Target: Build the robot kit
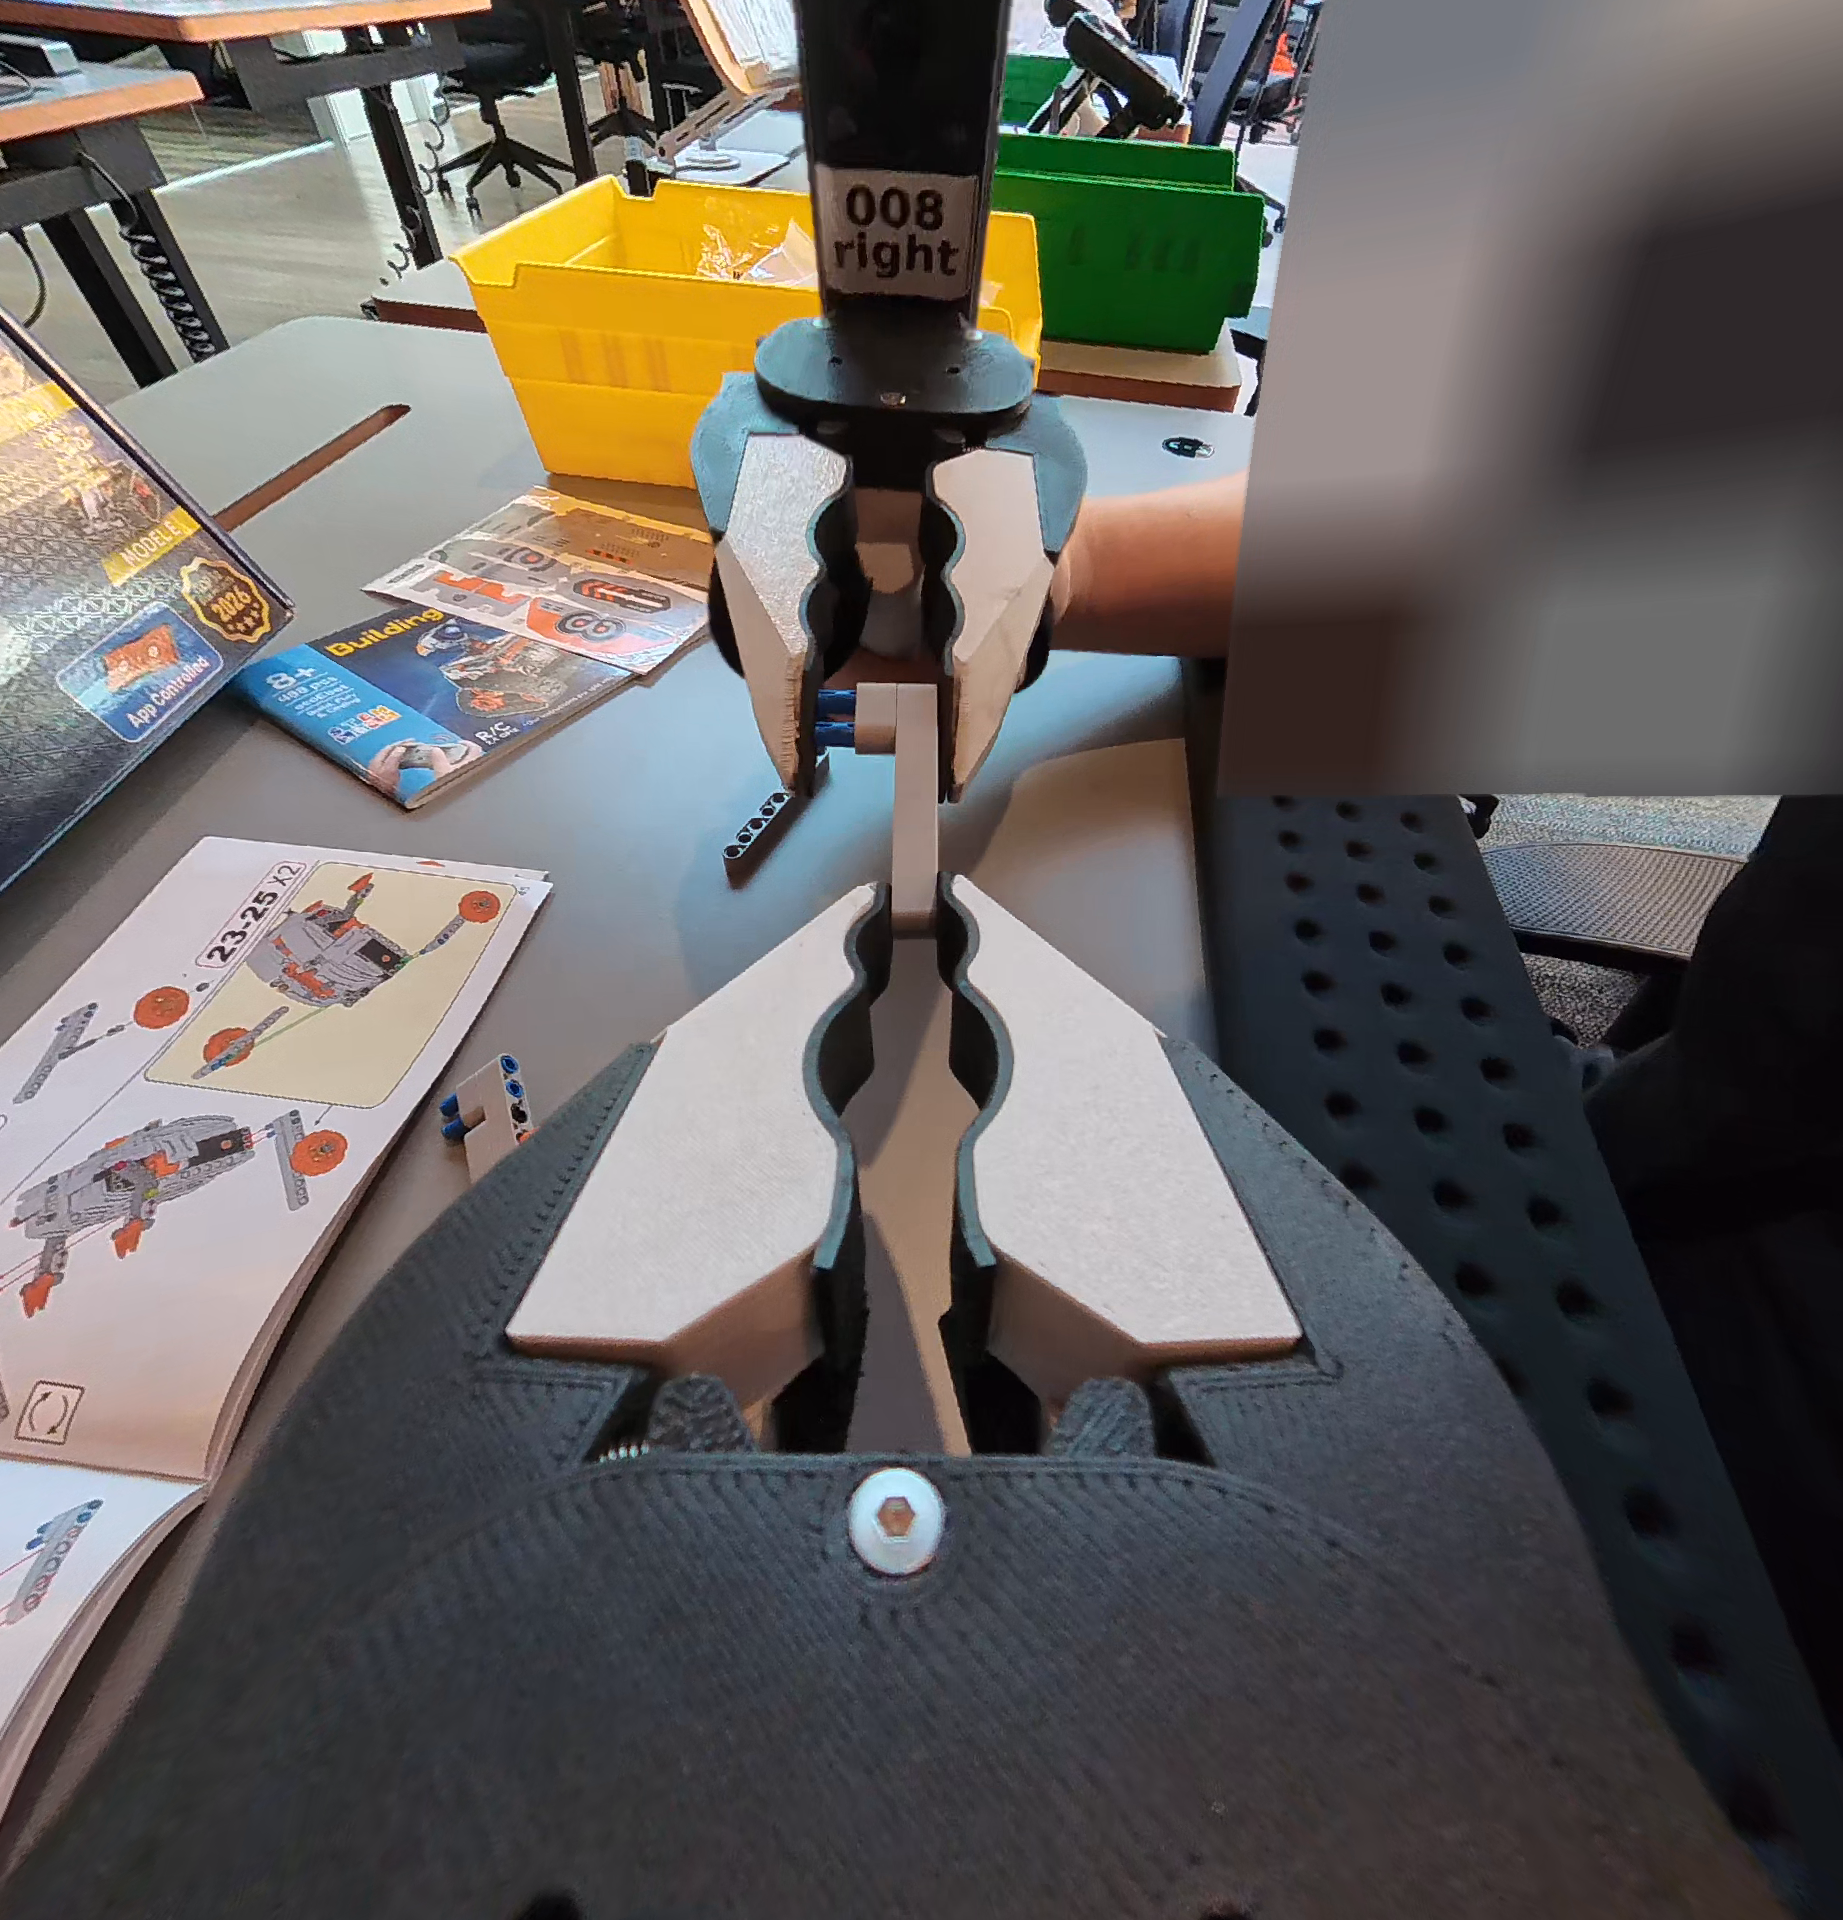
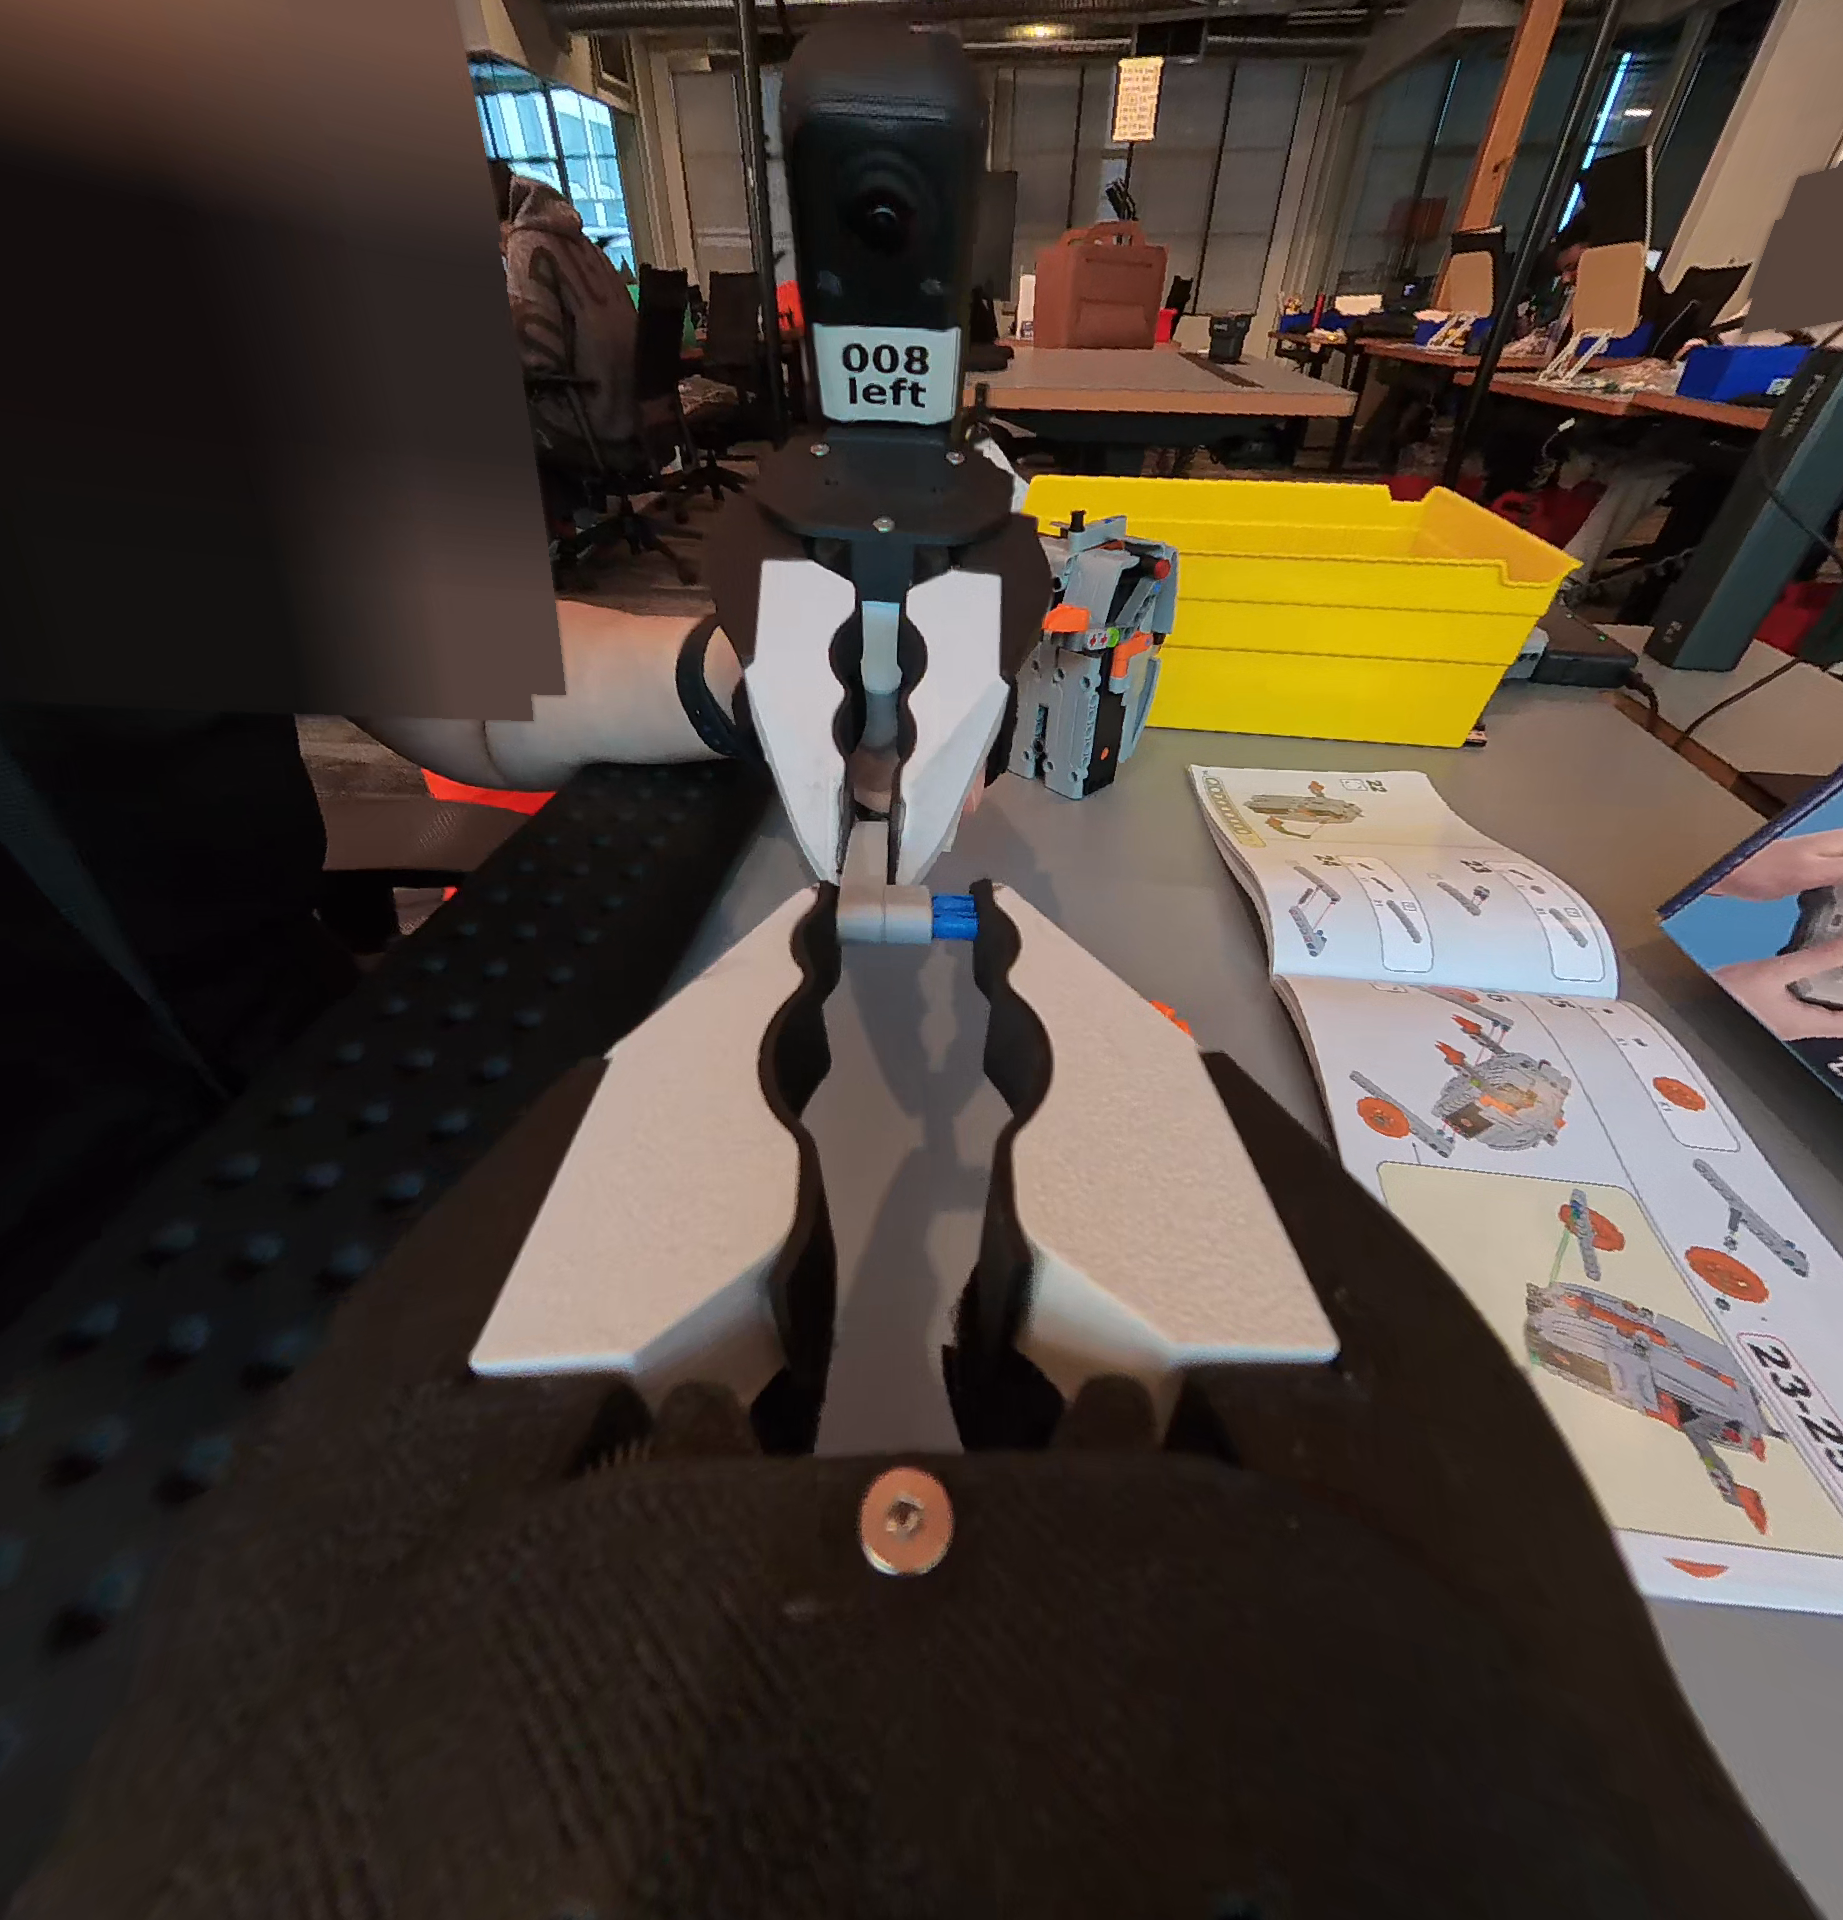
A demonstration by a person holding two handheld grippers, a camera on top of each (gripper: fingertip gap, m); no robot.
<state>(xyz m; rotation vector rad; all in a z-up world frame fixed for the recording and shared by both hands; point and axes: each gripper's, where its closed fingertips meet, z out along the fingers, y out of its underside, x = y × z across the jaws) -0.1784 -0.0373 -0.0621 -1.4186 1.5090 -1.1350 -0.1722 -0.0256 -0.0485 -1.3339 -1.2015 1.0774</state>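
Grey building-brick beam [image 1: 915, 821] is held in the air above the grey table [image 1: 605, 831], between the two grippers, which face each other. Its lower end is pinched between the closed fingertips of the left gripper [image 1: 913, 914]. At its upper end, a short grey block with blue pins [image 2: 953, 916] is clamped by the right gripper [image 2: 901, 914], the pins touching one fingertip. An open instruction booklet [image 1: 221, 1091] is seen lying beside them, a yellow bin [image 1: 626, 343] behind, and a partly built grey-and-orange model [image 2: 1093, 665] near that bin.
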